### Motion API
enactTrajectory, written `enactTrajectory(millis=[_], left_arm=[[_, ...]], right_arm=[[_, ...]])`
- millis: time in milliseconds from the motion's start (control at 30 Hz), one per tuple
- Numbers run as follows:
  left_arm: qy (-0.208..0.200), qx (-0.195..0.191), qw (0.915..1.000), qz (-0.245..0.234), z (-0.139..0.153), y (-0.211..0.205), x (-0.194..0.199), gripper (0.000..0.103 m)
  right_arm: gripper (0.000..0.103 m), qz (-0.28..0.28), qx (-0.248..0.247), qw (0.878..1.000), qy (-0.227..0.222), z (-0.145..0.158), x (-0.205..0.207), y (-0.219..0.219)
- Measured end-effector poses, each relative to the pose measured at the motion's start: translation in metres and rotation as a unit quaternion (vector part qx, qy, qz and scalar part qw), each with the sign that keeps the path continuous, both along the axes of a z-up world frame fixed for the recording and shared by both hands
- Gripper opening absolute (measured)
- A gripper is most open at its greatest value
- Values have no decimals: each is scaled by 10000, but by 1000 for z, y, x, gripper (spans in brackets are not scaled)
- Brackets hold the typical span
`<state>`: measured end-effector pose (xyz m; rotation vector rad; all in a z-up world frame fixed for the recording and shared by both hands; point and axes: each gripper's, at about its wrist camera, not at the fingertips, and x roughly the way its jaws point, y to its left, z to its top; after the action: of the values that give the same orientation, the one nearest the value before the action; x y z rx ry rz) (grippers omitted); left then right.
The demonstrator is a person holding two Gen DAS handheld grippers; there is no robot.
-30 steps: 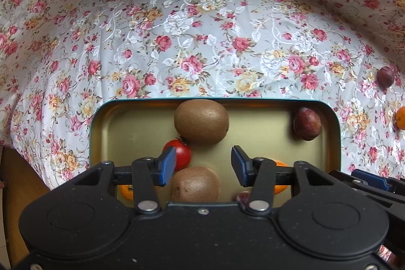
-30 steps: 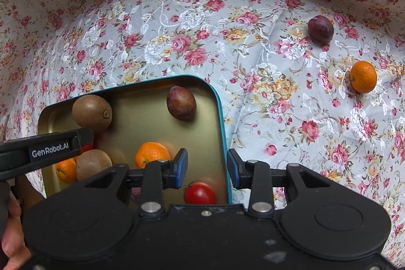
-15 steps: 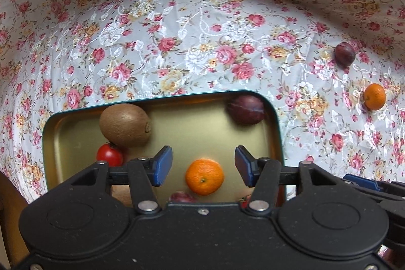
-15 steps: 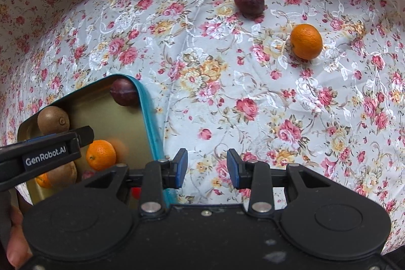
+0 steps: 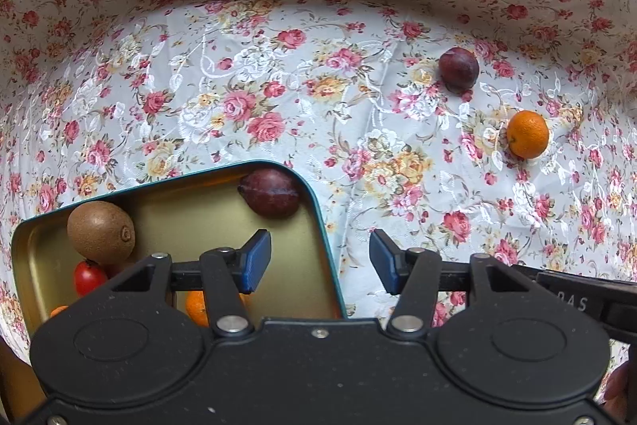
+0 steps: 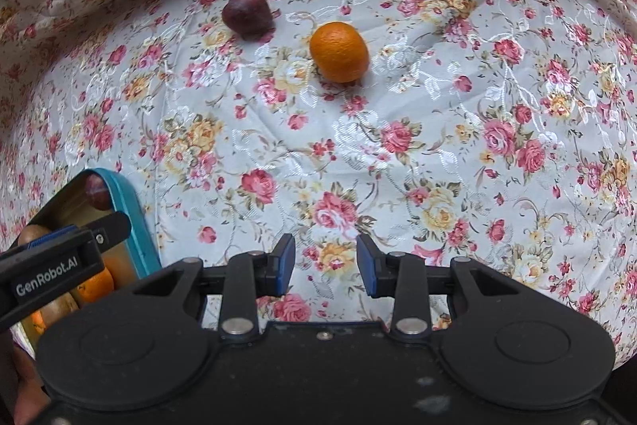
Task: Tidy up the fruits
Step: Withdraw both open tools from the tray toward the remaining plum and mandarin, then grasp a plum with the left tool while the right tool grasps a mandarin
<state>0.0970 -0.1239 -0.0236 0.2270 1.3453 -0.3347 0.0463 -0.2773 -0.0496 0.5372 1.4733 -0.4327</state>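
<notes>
A teal-rimmed gold tray (image 5: 318, 222) lies at the lower left of the left wrist view and holds a kiwi (image 5: 100, 232), a plum (image 5: 270, 196), a cherry tomato (image 5: 88, 277) and a partly hidden tangerine (image 5: 196, 307). My left gripper (image 5: 319, 261) hangs open over the tray's right rim, nothing between its fingers. On the cloth, a loose plum (image 6: 247, 14) and a loose tangerine (image 6: 339, 51) lie side by side. My right gripper (image 6: 325, 265) is open above bare cloth, well short of both. The tray's corner (image 6: 131, 210) shows at the lower left of the right wrist view.
A floral tablecloth (image 6: 438, 146) covers the whole surface and rises in folds at the back. The left gripper's body (image 6: 59, 265) reaches into the right wrist view over the tray. A hand (image 6: 24, 385) shows at the bottom left edge.
Both grippers have moved right, off the tray toward the loose plum and tangerine. The left jaws stand a little wider than a second ago. The right jaws are unchanged.
</notes>
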Motion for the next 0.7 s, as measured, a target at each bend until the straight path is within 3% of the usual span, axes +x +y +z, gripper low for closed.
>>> enactTrajectory(millis=[367, 700], left_arm=[[-44, 31, 9989, -460, -7, -47, 0, 60], [-132, 78, 9972, -733, -8, -84, 21, 59]], right_arm=[[37, -700, 26, 9975, -57, -2, -10, -49], [36, -704, -221, 9966, -358, 4, 9, -63]])
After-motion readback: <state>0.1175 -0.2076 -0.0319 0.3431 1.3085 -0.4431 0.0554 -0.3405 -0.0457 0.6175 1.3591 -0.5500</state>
